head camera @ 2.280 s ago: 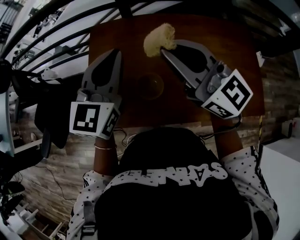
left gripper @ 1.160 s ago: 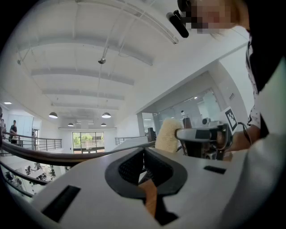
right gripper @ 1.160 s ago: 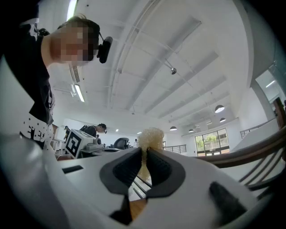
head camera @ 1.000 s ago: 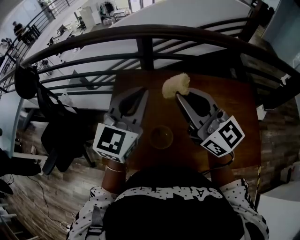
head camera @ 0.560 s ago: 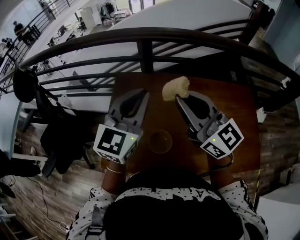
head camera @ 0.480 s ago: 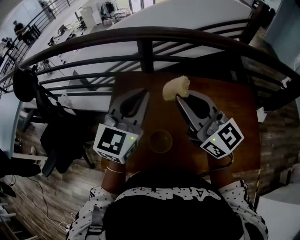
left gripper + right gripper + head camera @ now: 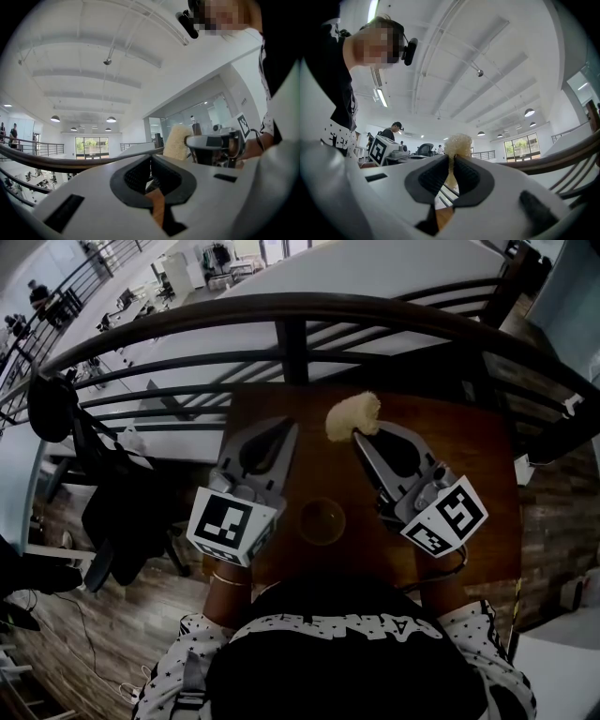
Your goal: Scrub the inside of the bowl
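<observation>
**A:** Where's the bowl (image 7: pixel 322 521)?

**B:** On the table (image 7: pixel 473 451), close to its near edge and left of the middle. It stands upright. It is small and round, and the dim light makes its inside hard to read.

**A:** Is anything touching it?

**B:** No. It sits in the gap between the two marker cubes, with the left cube (image 7: pixel 230 524) just beside it and the right cube (image 7: pixel 446 516) a bit further off. Both sets of jaws point away from it, toward the far edge.

**A:** What about the left gripper (image 7: pixel 285 427)?

**B:** It is clenched on nothing. Its own view shows the dark pads meeting at the tips, with only a sliver of brown tabletop below them. It hangs over the left edge of the table, pointing level.

**A:** And the right gripper (image 7: pixel 357 434)?

**B:** It is grasping the sponge (image 7: pixel 353 415). The pads pinch the sponge's lower part, and a pale, fuzzy tuft bulges out past the tips. That gripper is over the middle of the table, angled toward the far-left corner.

**A:** So where is the sponge?

**B:** By the far edge, left of centre and well apart from the bowl. From above I can't tell whether it clears the wood.

**A:** What's past the table?

**B:** A dark curved railing (image 7: pixel 291 307) runs along the far edge, with a bright lower floor beyond it. Dark clothing (image 7: pixel 122 498) hangs off to the left.
</observation>
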The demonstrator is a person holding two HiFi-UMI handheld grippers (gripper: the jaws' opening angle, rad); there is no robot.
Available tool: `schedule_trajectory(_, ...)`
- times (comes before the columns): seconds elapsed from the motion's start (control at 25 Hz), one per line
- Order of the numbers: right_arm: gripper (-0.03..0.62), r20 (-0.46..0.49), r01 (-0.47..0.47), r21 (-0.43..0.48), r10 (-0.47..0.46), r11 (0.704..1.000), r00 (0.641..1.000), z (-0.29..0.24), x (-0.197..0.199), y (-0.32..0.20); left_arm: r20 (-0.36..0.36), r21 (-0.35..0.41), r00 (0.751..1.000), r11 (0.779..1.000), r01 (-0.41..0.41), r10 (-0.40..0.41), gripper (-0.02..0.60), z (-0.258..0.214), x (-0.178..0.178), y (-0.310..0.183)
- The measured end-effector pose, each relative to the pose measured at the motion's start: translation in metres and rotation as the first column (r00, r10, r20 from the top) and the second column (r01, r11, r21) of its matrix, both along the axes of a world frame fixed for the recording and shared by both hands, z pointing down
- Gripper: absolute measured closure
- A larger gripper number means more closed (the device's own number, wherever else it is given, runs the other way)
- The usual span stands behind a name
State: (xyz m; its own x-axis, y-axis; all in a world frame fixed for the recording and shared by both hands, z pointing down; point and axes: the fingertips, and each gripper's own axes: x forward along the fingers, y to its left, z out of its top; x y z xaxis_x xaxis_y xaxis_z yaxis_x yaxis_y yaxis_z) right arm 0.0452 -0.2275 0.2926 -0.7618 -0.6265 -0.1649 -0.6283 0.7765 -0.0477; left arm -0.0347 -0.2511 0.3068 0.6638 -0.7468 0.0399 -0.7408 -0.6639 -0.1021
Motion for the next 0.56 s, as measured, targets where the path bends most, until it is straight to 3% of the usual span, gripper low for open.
schedule_trajectory(0.56,0.549,0.006,0.004,0.002,-0.004,1.0,1.0,-0.0001,0.0019,0.0063,-0.03,-0.008,1.0,1.0,0.005,-0.005,0.565,-0.0065,0.0017,0.0054)
